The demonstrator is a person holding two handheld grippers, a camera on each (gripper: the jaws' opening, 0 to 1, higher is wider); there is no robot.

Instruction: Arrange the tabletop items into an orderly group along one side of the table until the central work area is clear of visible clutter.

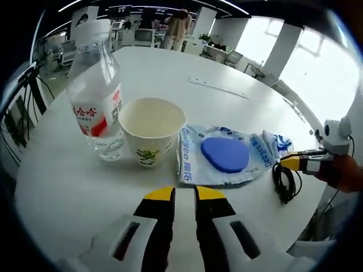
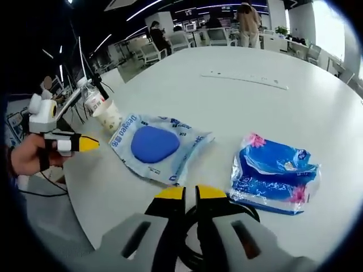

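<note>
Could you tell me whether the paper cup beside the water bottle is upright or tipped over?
Upright: the paper cup stands on its base, open mouth facing up, beside the water bottle.

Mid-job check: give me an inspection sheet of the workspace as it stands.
Surface: white round table, mostly bare.
Job's things: water bottle, paper cup and wipes pack in a row near the edge; blue tissue pack apart.
Clutter: flat white strip farther across the table.
Grippers: left gripper and right gripper, jaws close together, holding nothing.
Cables: black coiled cable at the table edge, beside the right gripper.
Surroundings: office desks, chairs, a person standing.
</note>
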